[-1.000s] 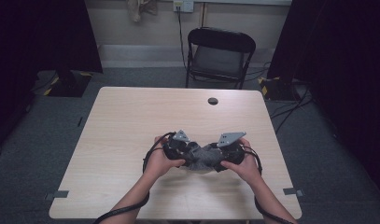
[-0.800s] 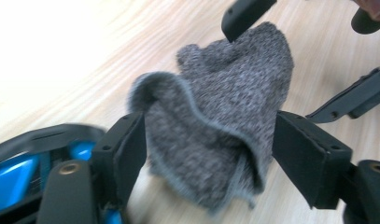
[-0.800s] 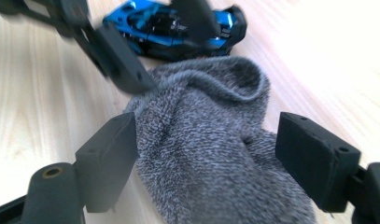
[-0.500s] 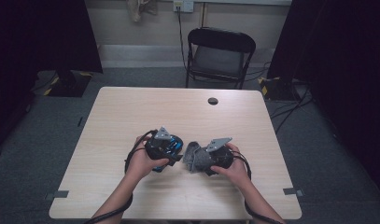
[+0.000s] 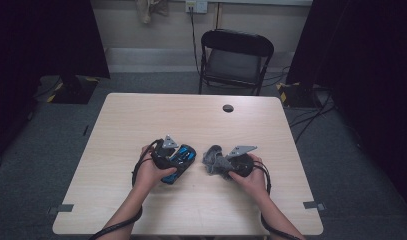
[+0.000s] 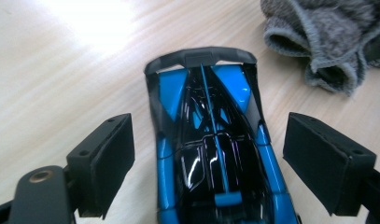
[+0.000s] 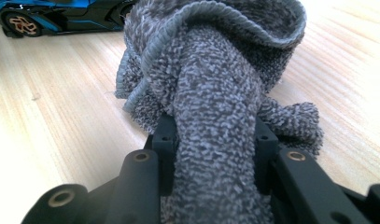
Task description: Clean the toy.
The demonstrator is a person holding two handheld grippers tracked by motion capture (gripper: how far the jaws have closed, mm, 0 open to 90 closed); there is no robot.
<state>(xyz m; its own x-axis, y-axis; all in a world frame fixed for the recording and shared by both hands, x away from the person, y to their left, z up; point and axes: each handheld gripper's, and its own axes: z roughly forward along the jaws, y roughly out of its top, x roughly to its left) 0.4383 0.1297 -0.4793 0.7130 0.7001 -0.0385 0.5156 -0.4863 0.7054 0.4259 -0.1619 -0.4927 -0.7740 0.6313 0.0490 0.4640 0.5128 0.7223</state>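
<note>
1. Looking down from the high view: a pale wooden table [image 5: 141, 120] bears two hand-held grippers near its front edge, with a black folding chair [image 5: 234, 59] beyond the far edge at 12 o'clock and a small dark round object [image 5: 228, 108] near that edge.
2. The left gripper [image 5: 178, 159] sits just left of table centre. Its jaws have just been opening and stand wide, one to each side of the blue and black toy car [image 6: 213, 149]; in the left gripper view a gap shows between each pad and the car's flanks, so nothing is gripped.
3. The toy car rests on the table between those jaws. In the left gripper view its long axis runs from 6 to 12 o'clock, parallel to the jaws, with the dark arched end at 12 o'clock. In the high view the axis lies toward roughly 2 o'clock.
4. The right gripper [image 7: 214, 135] lies at 3 o'clock of the car, near but apart. Its jaws have just been closing and stand narrow, pinching a fold of the grey knitted cloth [image 7: 215, 93].
5. The cloth is bunched on the table in front of the right gripper; its loose open edge faces the car. In the right gripper view the car's side and wheel appear at 11 o'clock.
</note>
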